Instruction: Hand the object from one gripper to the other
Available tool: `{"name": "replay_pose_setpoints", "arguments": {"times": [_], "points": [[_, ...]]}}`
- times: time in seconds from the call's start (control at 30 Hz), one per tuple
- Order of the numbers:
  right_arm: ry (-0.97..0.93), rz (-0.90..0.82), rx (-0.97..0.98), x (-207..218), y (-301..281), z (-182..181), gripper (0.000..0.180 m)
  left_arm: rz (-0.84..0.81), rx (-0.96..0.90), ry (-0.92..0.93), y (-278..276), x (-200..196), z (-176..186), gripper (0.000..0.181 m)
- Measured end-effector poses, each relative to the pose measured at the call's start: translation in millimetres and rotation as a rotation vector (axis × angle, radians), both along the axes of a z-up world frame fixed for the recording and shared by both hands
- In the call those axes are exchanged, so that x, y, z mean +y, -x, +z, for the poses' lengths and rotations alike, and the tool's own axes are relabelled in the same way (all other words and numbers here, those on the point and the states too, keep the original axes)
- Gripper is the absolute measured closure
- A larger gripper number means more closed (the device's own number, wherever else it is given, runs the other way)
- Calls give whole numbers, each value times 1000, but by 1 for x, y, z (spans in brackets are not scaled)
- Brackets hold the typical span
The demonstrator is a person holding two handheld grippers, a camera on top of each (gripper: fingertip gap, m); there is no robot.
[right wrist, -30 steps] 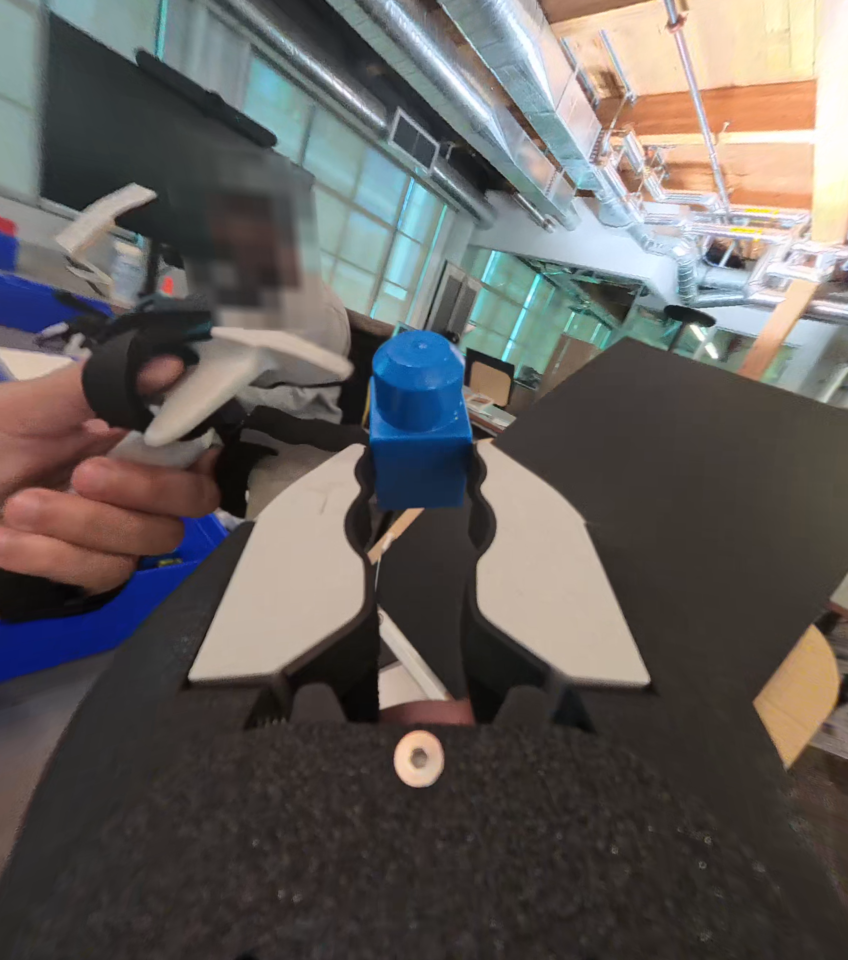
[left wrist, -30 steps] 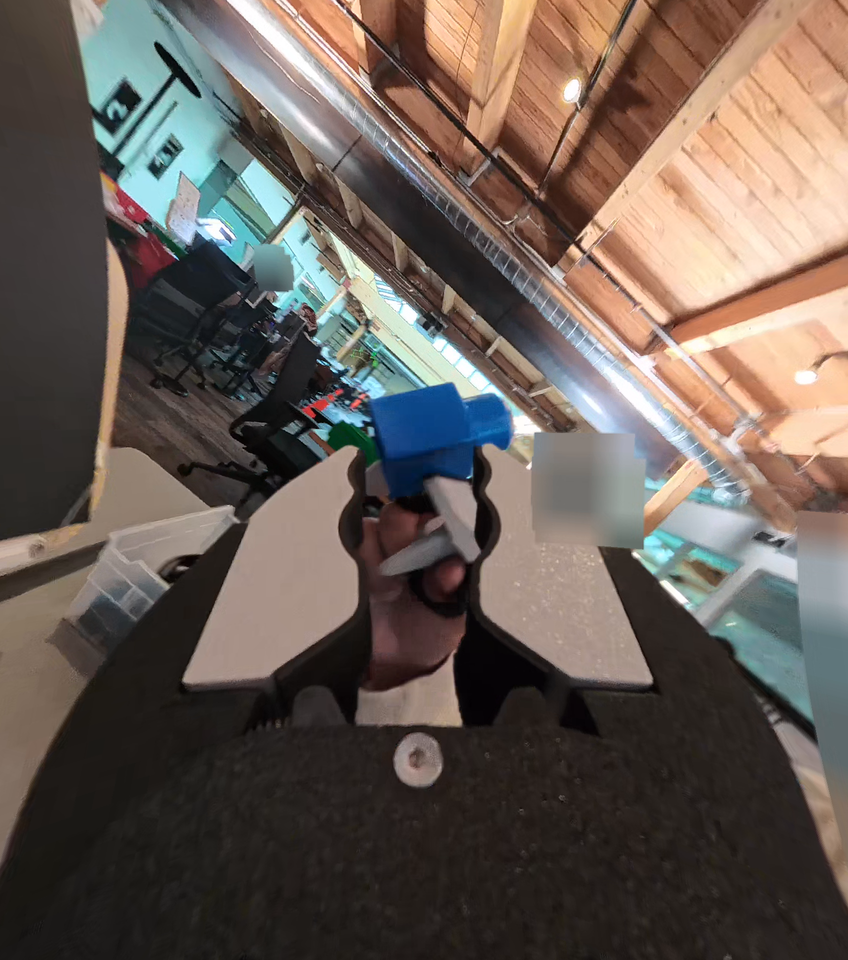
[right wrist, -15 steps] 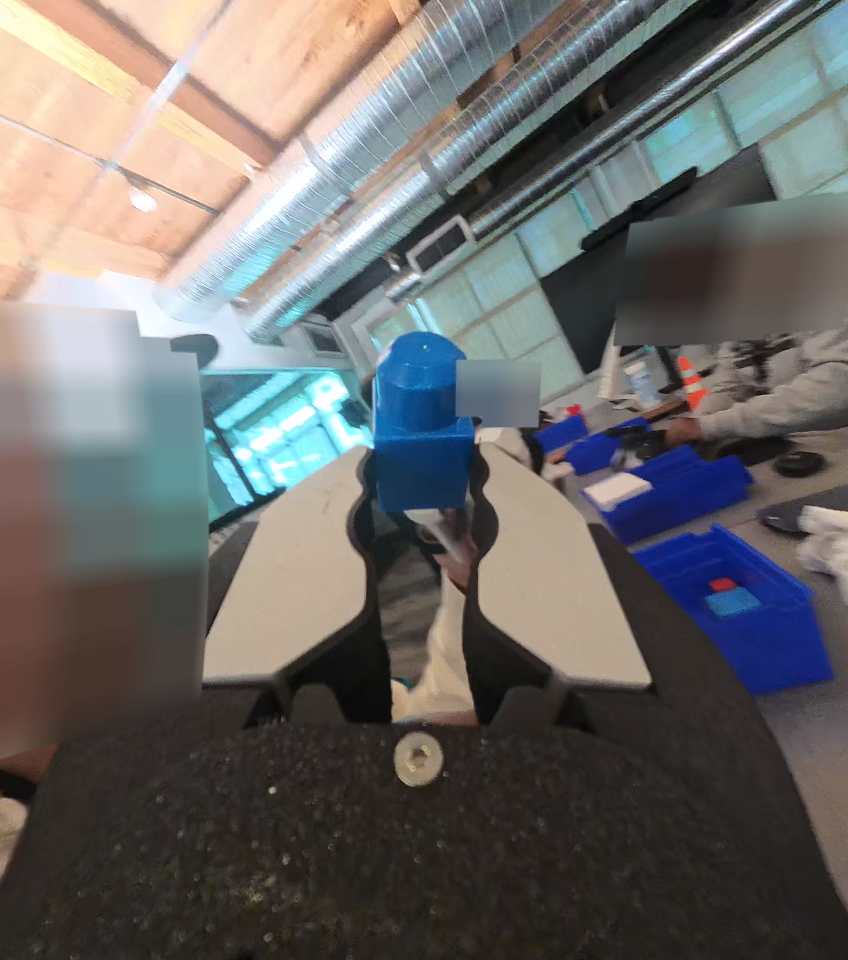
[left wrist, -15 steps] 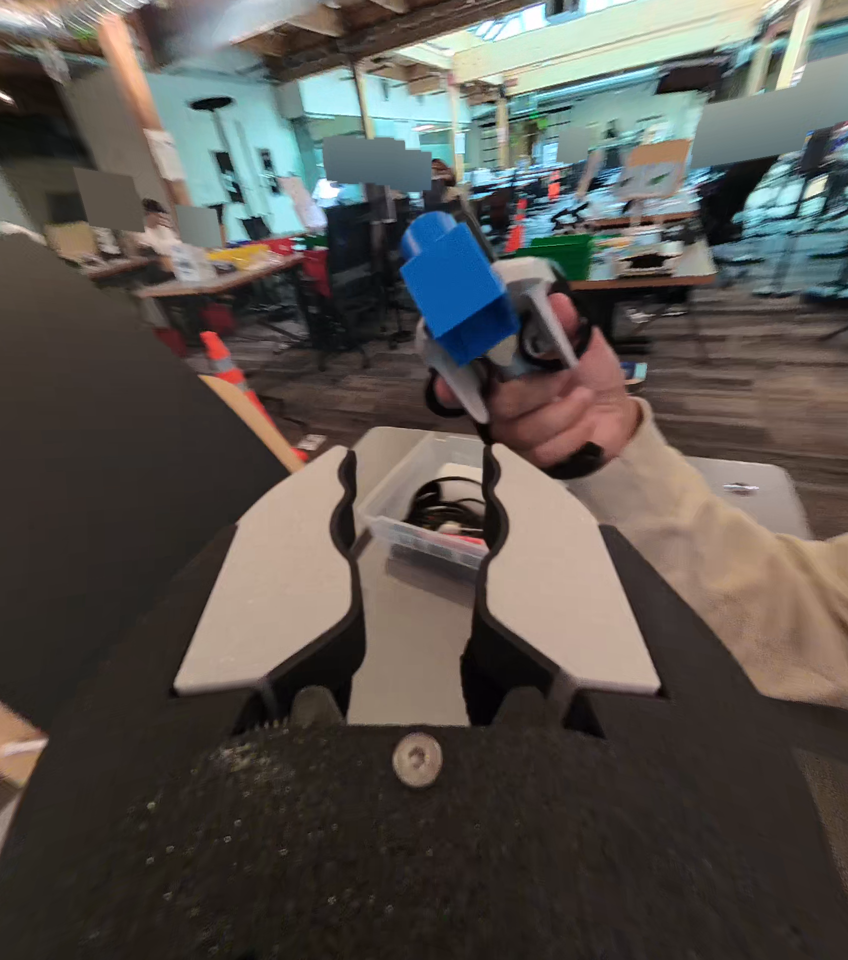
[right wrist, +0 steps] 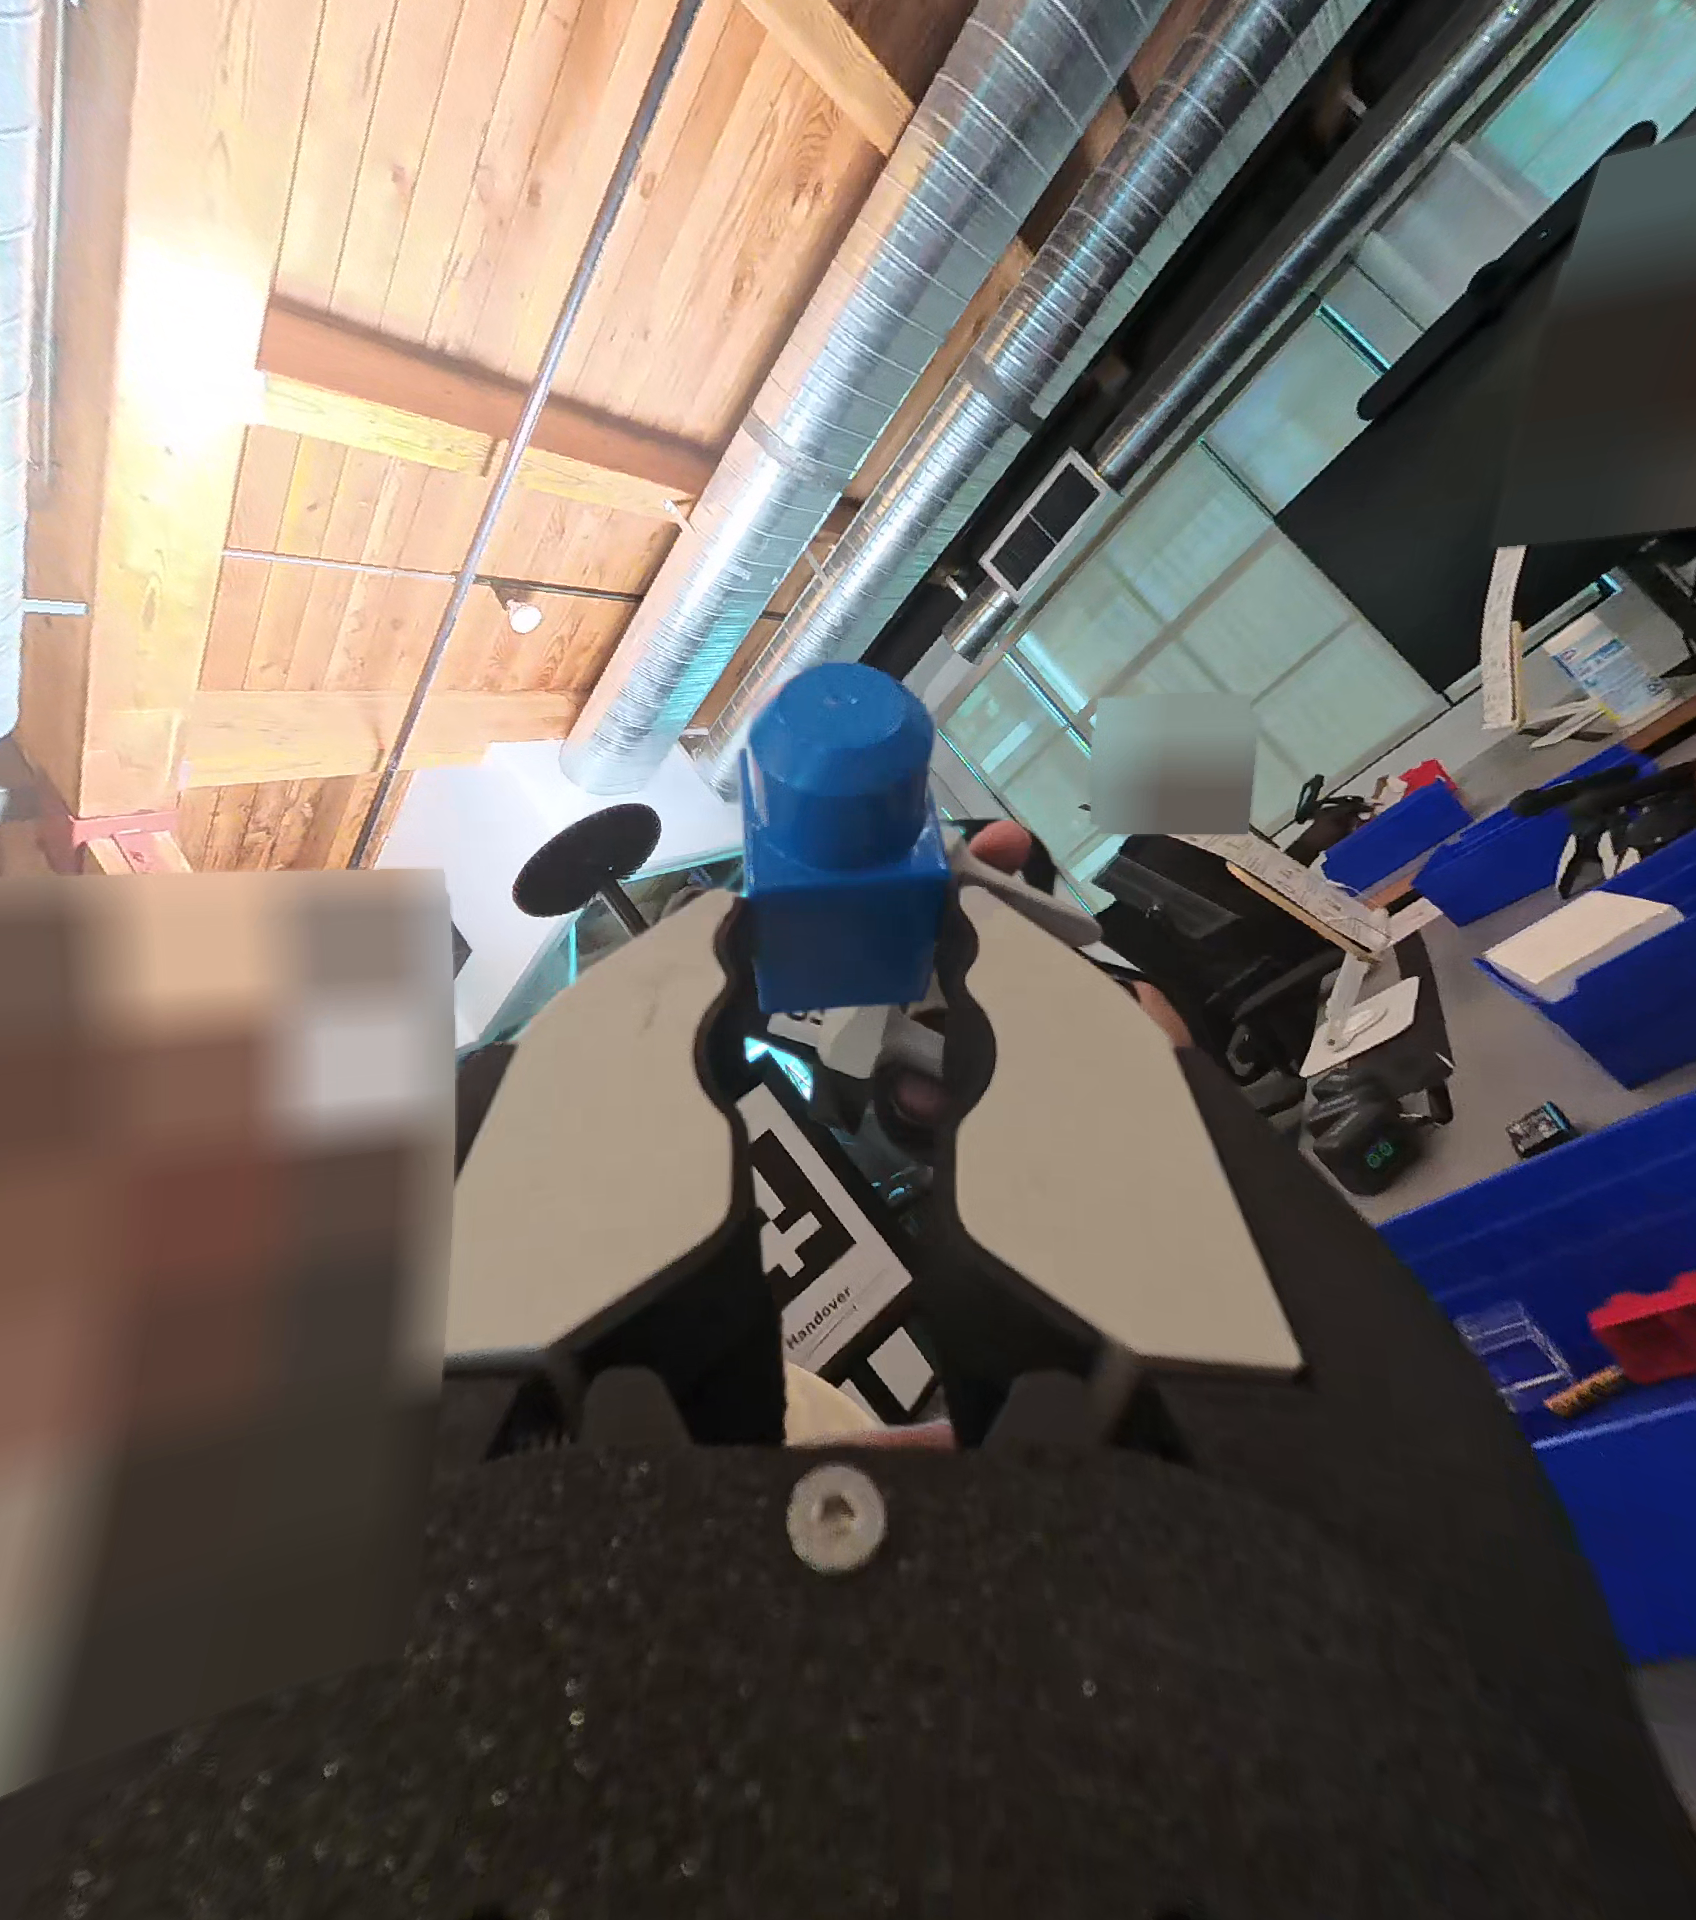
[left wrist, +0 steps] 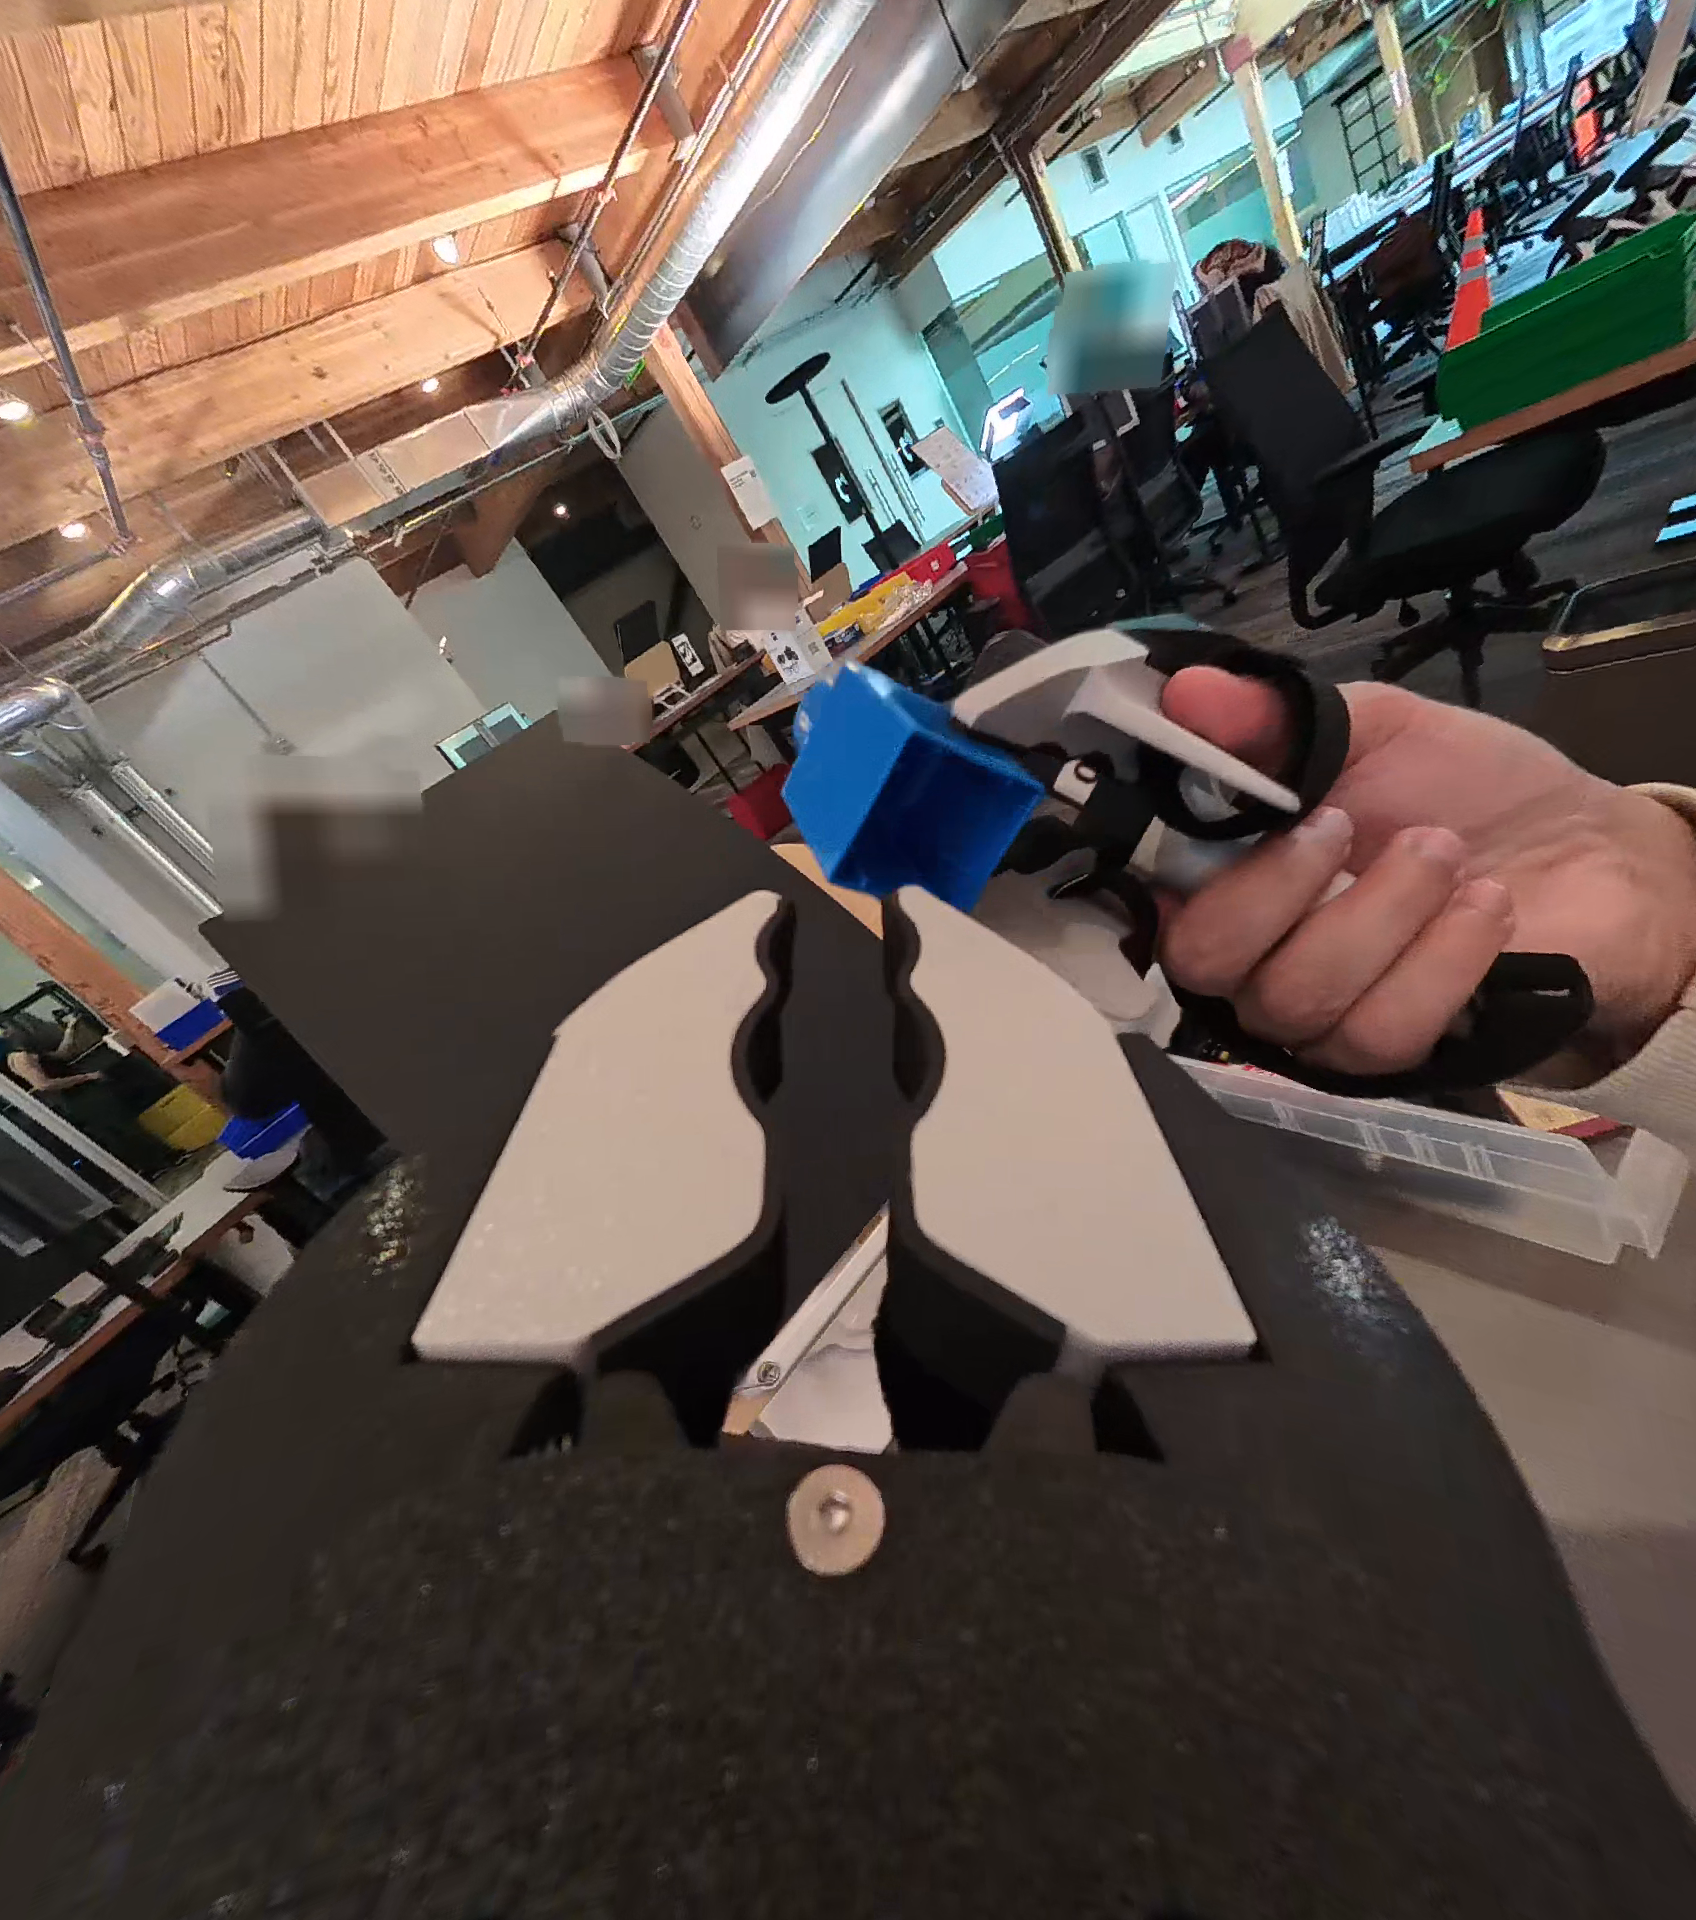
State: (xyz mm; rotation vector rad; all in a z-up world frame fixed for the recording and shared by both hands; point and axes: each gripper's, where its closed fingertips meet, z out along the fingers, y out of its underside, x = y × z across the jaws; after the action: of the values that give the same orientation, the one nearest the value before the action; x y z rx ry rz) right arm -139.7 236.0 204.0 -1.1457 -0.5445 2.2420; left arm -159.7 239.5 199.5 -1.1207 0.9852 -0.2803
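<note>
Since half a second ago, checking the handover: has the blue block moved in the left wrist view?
Yes. The blue block now sits lower, just above the left gripper fingertips.

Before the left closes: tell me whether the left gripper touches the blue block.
Apart. In the left wrist view the left gripper stands open and empty, and the blue block, held by the right gripper, sits just beyond its fingertips.

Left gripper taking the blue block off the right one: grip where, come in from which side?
Judging by its pose, grip the round stud on the blue block. The right gripper clamps the square base, so only the stud sticks out free. Bring the open left gripper in from the stud end, fingers across it.
</note>
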Motion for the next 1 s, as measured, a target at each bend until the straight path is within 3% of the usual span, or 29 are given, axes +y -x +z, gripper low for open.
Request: {"name": "replay_pose_setpoints", "arguments": {"times": [0.03, 0.37, 0.4, 0.47, 0.6, 0.67, 0.73, 0.87, 1.0], "points": [[0, 1, -18, 0, 3, -3, 145, 8, 7, -13, 0, 0, 0, 165], [-59, -25, -89, -2, 19, -14, 146, 195, 41, -160, 7, 15, 6, 180], [-106, -73, -113, 0, 17, -14, 148, 191, 17, -146, 10, 17, 8, 180], [-219, -262, -161, 12, 6, -11, 131, 181, -41, -92, 19, 22, 11, 180], [-595, -770, -316, 31, -29, -2, 125, 181, -146, 139, 36, 41, 7, 180], [-843, -1024, -489, 38, -40, -6, 138, 149, -195, 344, 37, 50, -7, 180], [-1084, -1185, -654, 36, -38, -13, 133, 136, -196, 496, 34, 57, -23, 180], [-1542, -1319, -1042, 43, -11, -51, 121, 277, -95, 590, 38, 76, -54, 180], [-1749, -1332, -1335, 65, 9, -86, 115, 402, -2, 557, 36, 85, -67, 180]]}}
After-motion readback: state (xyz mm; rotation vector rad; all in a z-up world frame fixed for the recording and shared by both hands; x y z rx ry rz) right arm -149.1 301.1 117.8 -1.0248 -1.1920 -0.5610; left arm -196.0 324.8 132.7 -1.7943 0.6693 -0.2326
